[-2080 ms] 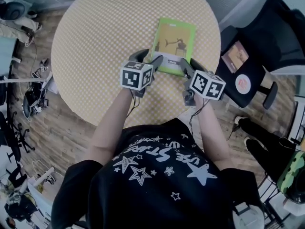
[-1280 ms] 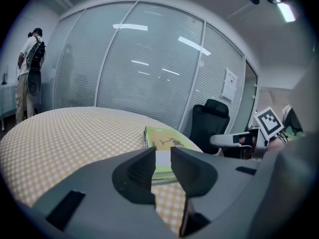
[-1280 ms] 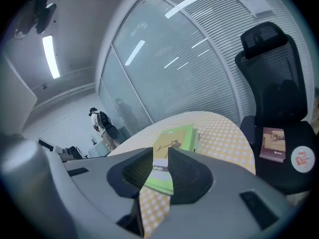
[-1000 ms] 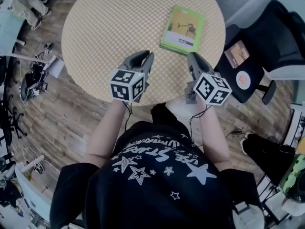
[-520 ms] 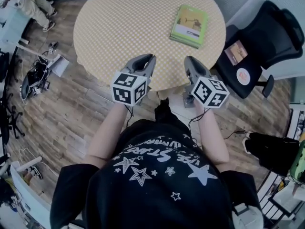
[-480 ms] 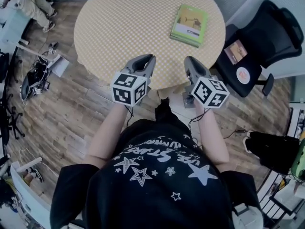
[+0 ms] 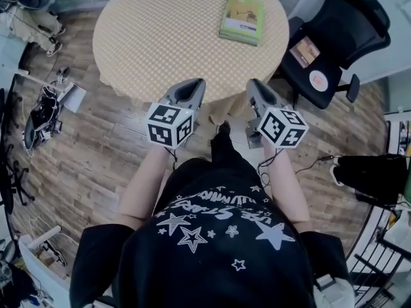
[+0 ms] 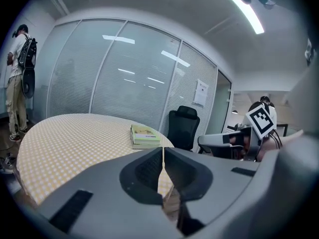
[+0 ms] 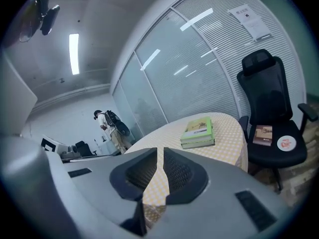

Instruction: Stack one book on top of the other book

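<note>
— Where are the books?
— Stacked flat on the round checked table (image 7: 160,37), near its far right edge.
— What do they look like?
— The top book (image 7: 242,17) lies face up, its cover green with a yellowish picture. The lower book (image 9: 198,143) shows only its side beneath, edges roughly flush.

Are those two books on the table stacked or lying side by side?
Stacked. The right gripper view shows the green book lying flat on the second book, edges roughly aligned, on the round table.
</note>
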`<action>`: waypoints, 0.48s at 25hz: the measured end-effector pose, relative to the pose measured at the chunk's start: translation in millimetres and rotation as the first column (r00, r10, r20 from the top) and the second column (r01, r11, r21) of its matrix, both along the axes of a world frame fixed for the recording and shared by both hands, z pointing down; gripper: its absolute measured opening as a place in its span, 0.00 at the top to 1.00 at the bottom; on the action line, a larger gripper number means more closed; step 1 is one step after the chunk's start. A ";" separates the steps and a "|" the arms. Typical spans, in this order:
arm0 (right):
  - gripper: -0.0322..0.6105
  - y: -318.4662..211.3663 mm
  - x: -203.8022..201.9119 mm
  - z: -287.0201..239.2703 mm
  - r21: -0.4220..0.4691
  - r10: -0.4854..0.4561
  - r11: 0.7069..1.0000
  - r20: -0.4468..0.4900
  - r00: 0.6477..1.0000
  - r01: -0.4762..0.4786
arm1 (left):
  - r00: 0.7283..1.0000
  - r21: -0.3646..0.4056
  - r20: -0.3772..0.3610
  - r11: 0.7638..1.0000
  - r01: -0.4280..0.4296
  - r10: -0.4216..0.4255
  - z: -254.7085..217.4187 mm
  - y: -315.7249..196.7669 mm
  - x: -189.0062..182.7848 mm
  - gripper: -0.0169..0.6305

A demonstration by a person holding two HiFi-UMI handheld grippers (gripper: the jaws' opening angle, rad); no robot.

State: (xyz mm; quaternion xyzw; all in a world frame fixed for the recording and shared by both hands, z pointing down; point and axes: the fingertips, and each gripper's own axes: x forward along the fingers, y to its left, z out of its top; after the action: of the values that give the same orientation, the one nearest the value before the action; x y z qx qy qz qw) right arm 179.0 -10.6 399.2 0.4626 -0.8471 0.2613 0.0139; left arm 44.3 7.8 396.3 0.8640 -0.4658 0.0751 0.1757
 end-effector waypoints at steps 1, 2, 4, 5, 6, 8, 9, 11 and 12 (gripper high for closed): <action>0.87 3.2 1.2 0.6 -0.003 0.001 1.000 0.000 1.000 -0.001 | 1.000 0.000 0.000 1.000 -0.001 0.001 0.2 3.8 0.4 0.95; 0.87 5.7 1.8 1.5 -0.006 -0.001 1.000 0.000 1.000 0.001 | 1.000 -0.001 0.001 1.000 0.000 0.000 0.5 6.9 0.6 0.95; 0.87 7.8 2.1 2.0 -0.008 -0.013 1.000 0.000 1.000 0.013 | 1.000 -0.003 0.002 1.000 0.008 -0.008 1.1 11.2 1.0 0.95; 0.87 7.0 1.9 1.6 -0.008 -0.021 1.000 0.000 1.000 0.021 | 1.000 -0.004 0.003 1.000 0.016 -0.016 1.0 12.3 1.2 0.95; 0.87 5.1 1.7 1.0 -0.006 -0.031 1.000 -0.001 1.000 0.031 | 1.000 -0.003 0.003 1.000 0.025 -0.025 0.6 13.0 1.2 0.95; 0.87 -0.4 0.4 -0.3 0.000 -0.055 0.998 0.003 0.998 0.055 | 0.999 -0.001 0.007 0.999 0.051 -0.051 -0.7 13.7 0.6 0.95; 0.87 -2.7 -0.8 -1.6 0.004 -0.070 0.998 0.006 0.998 0.070 | 0.998 0.002 0.009 0.998 0.067 -0.067 -1.6 13.9 0.0 0.95; 0.87 -5.3 -3.9 -5.5 0.015 -0.110 0.994 0.009 0.994 0.110 | 0.994 0.008 0.012 0.994 0.105 -0.105 -4.6 14.5 -1.6 0.95; 0.87 -5.4 -4.4 -7.4 0.020 -0.132 0.991 0.006 0.991 0.132 | 0.992 0.009 0.012 0.992 0.125 -0.125 -6.0 15.2 -1.6 0.95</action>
State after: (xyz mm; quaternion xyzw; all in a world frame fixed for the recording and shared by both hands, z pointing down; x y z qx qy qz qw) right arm 174.5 -16.0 391.9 0.4048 -0.8784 0.2530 0.0235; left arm 42.8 23.1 390.4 0.8333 -0.5206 0.0675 0.1736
